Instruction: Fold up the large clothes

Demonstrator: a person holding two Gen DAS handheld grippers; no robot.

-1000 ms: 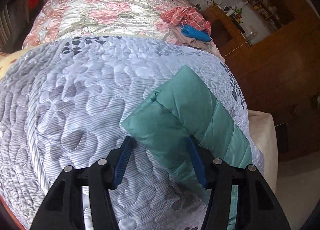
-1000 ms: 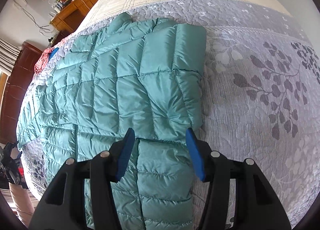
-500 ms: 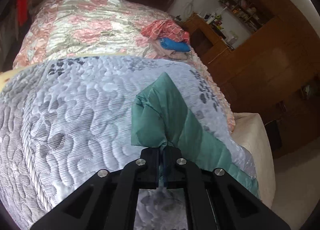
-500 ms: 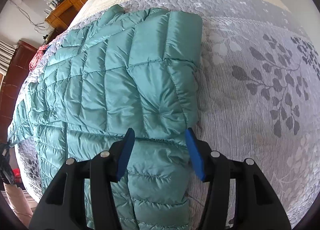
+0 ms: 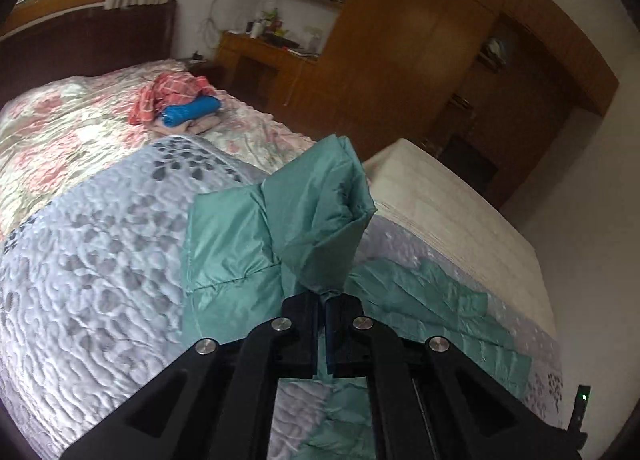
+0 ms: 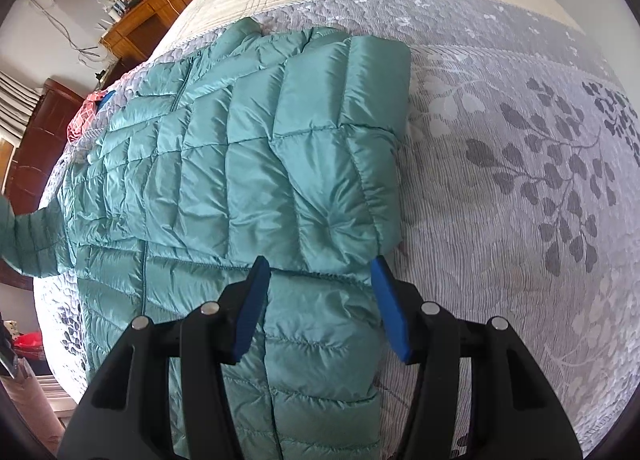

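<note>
A teal quilted puffer jacket [image 6: 240, 179] lies spread on the grey patterned bedspread [image 6: 520, 179], with one sleeve folded across its body. My right gripper [image 6: 318, 276] is open, its blue fingers straddling the jacket near the folded sleeve's cuff. My left gripper [image 5: 325, 300] is shut on the jacket's other sleeve [image 5: 316, 215] and holds its cuff lifted above the bed; the rest of the jacket [image 5: 420, 308] trails below. That raised sleeve also shows at the left edge of the right wrist view [image 6: 28, 236].
A floral quilt [image 5: 60, 131] covers the bed's head end, with a pile of red, blue and beige clothes [image 5: 180, 107] on it. A wooden desk [image 5: 264, 59] and wardrobe [image 5: 420, 59] stand beyond. A bare cream mattress part [image 5: 448, 211] lies right.
My left gripper closed on the sleeve cuff and lifted it off the bedspread, swinging toward the jacket body. My right gripper stayed open and edged slightly forward over the jacket.
</note>
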